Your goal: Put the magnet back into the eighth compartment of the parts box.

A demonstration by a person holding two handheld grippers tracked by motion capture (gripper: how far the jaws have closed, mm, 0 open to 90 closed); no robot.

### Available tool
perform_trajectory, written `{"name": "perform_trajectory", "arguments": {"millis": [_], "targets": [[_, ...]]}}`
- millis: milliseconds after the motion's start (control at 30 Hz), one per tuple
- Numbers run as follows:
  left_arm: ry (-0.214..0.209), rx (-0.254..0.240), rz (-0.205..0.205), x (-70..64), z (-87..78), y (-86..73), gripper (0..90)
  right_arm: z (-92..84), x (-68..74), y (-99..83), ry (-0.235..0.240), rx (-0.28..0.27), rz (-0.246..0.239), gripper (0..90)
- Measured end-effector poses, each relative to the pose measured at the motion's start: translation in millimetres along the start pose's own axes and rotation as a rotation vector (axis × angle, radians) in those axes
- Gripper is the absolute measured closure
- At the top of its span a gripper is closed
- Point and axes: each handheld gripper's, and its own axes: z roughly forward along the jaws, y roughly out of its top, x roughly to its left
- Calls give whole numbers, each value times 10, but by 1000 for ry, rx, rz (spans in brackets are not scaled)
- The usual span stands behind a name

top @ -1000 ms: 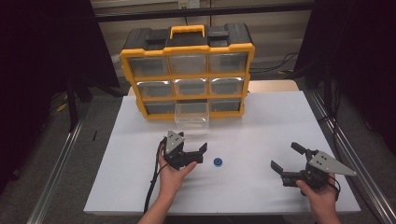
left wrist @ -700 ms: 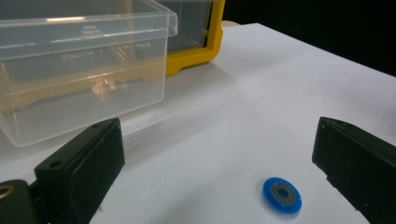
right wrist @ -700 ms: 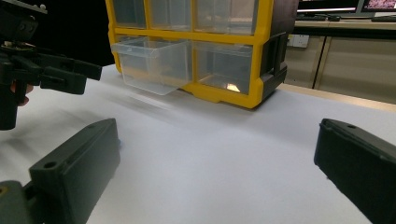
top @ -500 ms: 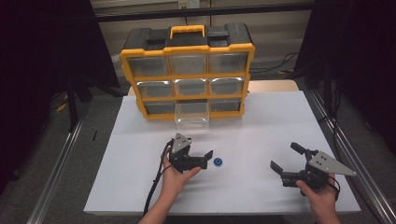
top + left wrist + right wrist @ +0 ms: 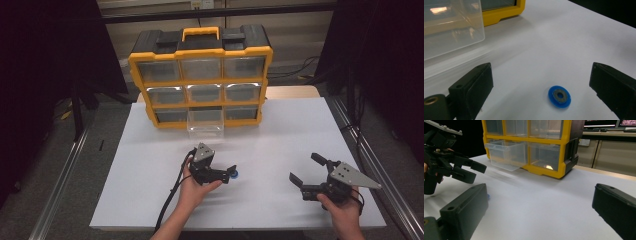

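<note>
A small blue disc [image 5: 235, 174] with a grey metal centre lies flat on the white table [image 5: 280, 135]. My left gripper [image 5: 228, 174] points right with its tips right at the disc. In the left gripper view the disc [image 5: 559, 96] rests on the table between the wide-apart jaws, nearer the right one, and the left gripper [image 5: 541, 93] is open. My right gripper [image 5: 306, 170] is open near the front right, holding nothing. The right gripper view looks between its own open jaws [image 5: 539, 212] at the left gripper [image 5: 471, 171] and a sliver of the blue disc [image 5: 488, 195].
A yellow and black drawer organizer [image 5: 200, 75] stands at the back of the table. Its bottom-middle clear drawer [image 5: 205, 122] is pulled out and looks empty; the same drawer [image 5: 449, 27] [image 5: 506, 155] appears close by in both gripper views. Metal rails run along both table sides.
My left gripper has slid to the right until its open jaws straddle the blue disc. The right gripper and the disc have stayed put.
</note>
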Motion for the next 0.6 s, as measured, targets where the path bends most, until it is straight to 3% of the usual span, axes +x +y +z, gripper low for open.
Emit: {"name": "perform_trajectory", "arguments": {"millis": [133, 200, 267, 500, 600], "targets": [[-27, 32, -12, -3, 22, 35, 80, 3, 2, -1, 3, 1, -1, 0], [-39, 63, 3, -23, 37, 62, 101, 4, 4, -1, 4, 3, 1, 0], [-44, 101, 43, -53, 55, 84, 133, 6, 4, -1, 1, 2, 0, 0], [-69, 135, 50, -49, 100, 60, 297, 1, 1, 0, 2, -1, -3, 0], [-81, 127, 39, -57, 108, 60, 356, 3, 2, -1, 1, 1, -3, 0]]}}
